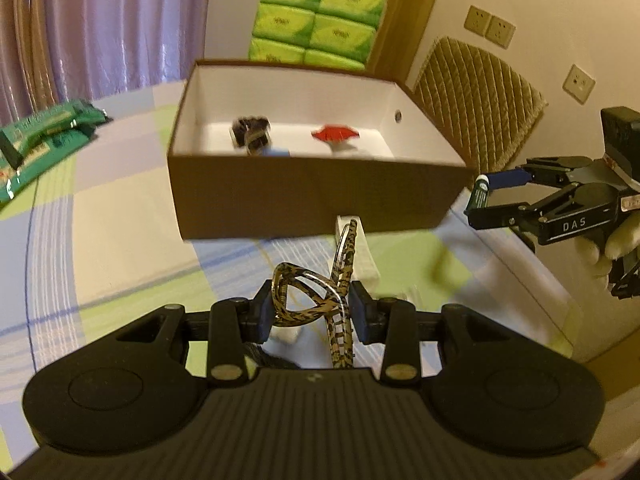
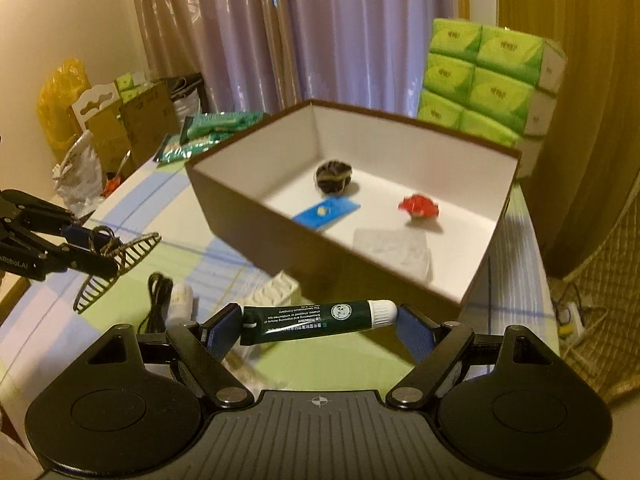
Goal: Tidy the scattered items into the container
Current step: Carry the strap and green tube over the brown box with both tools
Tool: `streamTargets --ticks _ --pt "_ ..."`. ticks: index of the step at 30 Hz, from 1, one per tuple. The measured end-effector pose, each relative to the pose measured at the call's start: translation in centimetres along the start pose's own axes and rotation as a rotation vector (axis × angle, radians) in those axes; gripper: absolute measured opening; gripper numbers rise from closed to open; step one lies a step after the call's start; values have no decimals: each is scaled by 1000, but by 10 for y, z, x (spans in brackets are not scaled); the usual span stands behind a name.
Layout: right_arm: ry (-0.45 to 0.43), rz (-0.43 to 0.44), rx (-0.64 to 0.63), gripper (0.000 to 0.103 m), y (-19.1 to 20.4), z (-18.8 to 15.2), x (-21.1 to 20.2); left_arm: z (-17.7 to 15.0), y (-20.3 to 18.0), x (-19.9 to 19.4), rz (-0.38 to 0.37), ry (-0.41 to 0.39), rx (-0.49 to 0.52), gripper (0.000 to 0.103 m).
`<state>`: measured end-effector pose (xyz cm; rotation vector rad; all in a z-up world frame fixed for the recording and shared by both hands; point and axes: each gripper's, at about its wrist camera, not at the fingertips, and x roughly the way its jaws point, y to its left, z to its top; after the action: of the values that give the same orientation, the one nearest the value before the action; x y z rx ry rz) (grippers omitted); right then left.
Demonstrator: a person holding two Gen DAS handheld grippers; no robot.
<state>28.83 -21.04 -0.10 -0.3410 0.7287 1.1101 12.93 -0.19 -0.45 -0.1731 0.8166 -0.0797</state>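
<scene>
An open cardboard box (image 1: 312,196) (image 2: 248,220), brown outside and white inside, stands on the checked tablecloth. In it lie a dark bundle (image 2: 334,176), a red item (image 2: 418,205), a blue card (image 2: 326,212) and a white packet (image 2: 394,248). My left gripper (image 1: 312,312) (image 2: 98,252) is shut on a leopard-patterned hair claw clip (image 1: 308,300) (image 2: 120,256), above the cloth before the box. My right gripper (image 2: 320,328) (image 1: 479,197) clamps a dark green tube with a white cap (image 2: 316,318) (image 1: 480,192) end to end, near the box's front right corner.
On the cloth before the box lie a white ribbed piece (image 2: 280,292) (image 1: 360,248), a black cable (image 2: 158,300) and a small white bottle (image 2: 180,300). Green packets (image 1: 40,140) (image 2: 212,128) lie left of the box, stacked green tissue packs (image 1: 316,20) behind it. A quilted chair back (image 1: 476,104) stands at right.
</scene>
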Motion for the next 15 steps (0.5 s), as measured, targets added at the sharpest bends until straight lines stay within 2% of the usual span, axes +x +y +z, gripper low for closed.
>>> streamTargets --ticks 8,15 --pt "-17 -22 -36 81 -15 35 17 47 14 1 13 -67 13 33" --pt "-30 -18 -57 81 -31 74 44 99 23 22 26 -93 27 33"
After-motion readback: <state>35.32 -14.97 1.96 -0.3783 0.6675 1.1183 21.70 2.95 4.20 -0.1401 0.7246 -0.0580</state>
